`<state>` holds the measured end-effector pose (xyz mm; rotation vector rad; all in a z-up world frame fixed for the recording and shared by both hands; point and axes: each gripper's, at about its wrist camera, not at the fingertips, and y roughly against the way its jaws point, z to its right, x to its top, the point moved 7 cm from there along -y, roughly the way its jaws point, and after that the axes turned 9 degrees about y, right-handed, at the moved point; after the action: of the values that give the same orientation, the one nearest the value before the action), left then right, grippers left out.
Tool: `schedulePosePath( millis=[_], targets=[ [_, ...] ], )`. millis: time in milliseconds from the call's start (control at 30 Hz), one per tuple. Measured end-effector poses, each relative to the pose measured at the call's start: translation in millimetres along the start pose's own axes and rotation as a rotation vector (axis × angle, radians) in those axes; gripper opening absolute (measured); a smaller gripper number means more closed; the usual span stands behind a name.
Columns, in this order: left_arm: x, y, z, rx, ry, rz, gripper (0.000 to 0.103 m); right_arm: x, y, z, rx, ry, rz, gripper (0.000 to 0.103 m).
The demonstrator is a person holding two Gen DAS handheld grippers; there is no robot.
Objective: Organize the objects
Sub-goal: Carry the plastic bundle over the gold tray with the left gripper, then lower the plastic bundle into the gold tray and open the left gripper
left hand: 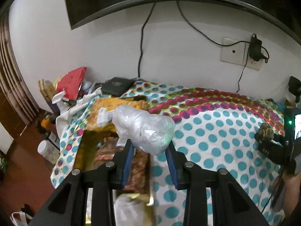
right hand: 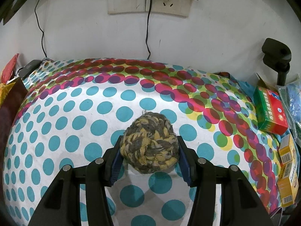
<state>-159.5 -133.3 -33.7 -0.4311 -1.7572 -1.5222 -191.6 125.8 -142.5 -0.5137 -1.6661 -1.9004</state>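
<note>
The step in hand seems to be the carrying of two items to their places while the table (right hand: pixel 56 124), covered with a dotted cloth, is being tidied. The white plastic-wrapped bundle (left hand: pixel 144 130) is held above the left edge of the table, over an open box (left hand: pixel 116 150) with brownish packets inside. To do this well, the bundle should be kept level and brought fully over the box before it is released, because its far end hangs out beyond the fingers and the thin wrap can slip. The release should be made low, so that the bundle is not dropped on the packets.

The left gripper (left hand: pixel 150 150) is closed narrowly: its blue fingers (left hand: pixel 128 160) press on the near end of the bundle from both sides, and only a small part of the bundle is caught between them.

The braided rope ball (right hand: pixel 149 143), yellow and grey, is seen between the fingers (right hand: pixel 185 162) of the right gripper (right hand: pixel 150 160), over the middle of the table. The fingers are set moderately apart and touch the ball on its two sides, so it is judged to be gripped. A shadow is seen below it on the cloth, so the ball is probably lifted a little, though this cannot be told for certain. Medicine cartons (right hand: pixel 270 113) lie at the right edge, a possible place for it.
</note>
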Motion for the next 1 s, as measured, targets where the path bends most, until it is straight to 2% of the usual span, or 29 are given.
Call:
schedulePosePath(
  millis=[267,433,500,633,833,1000],
  targets=[
    [-3.2,0.0,-63.3,0.018,0.083,-0.053,0.035,0.2,0.4,-0.5,-0.009,0.008,-0.002,0.050],
    [-3.4,-7.9,-112.2,-0.030,0.184,-0.120,0.035,0.8,0.3,-0.2,-0.010,0.008,-0.002,0.050],
    [-6.0,-12.7,-127.5,-0.003,0.198,-0.136,0.035,1.1,0.5,-0.6,-0.010,0.008,-0.002,0.050],
    [-10.9,-21.1,-139.2,-0.027,0.217,-0.164,0.035,0.8,-2.2,-0.5,-0.011,0.009,-0.015,0.050],
    [-13.0,-39.3,-133.3,-0.054,0.226,-0.207,0.035,1.0,-2.2,0.0,-0.007,0.006,-0.014,0.050],
    [-10.9,-57.3,-127.8,-0.030,0.195,-0.234,0.035,0.8,-2.1,0.4,-0.010,0.008,-0.014,0.050]
  ],
)
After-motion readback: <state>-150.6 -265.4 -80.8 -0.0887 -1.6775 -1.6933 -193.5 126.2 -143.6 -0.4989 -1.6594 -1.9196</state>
